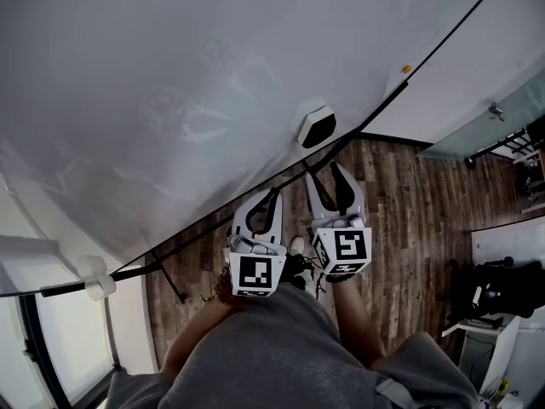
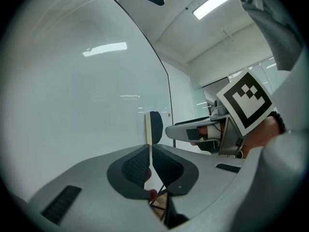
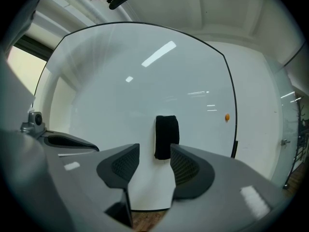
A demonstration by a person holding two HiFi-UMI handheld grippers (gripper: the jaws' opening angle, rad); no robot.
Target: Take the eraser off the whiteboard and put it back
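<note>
A black eraser (image 1: 317,127) with a pale backing sticks to the large whiteboard (image 1: 170,75) near its lower edge. My right gripper (image 1: 324,174) points level at it, jaws open, tips a short way off the board. In the right gripper view the eraser (image 3: 166,137) stands upright just beyond the gap of the gripper (image 3: 154,159), with nothing between the pads. My left gripper (image 1: 271,196) hangs beside it to the left, shut and empty. From the left gripper (image 2: 149,151) the eraser (image 2: 154,127) shows edge-on, with the right gripper's finger (image 2: 193,132) to its right.
A small orange magnet (image 1: 407,69) sits on the board right of the eraser. The board's black frame (image 1: 375,113) runs diagonally above a wooden floor (image 1: 409,203). A white clamp (image 1: 98,279) grips the frame at left. A desk with dark items (image 1: 502,288) stands at right.
</note>
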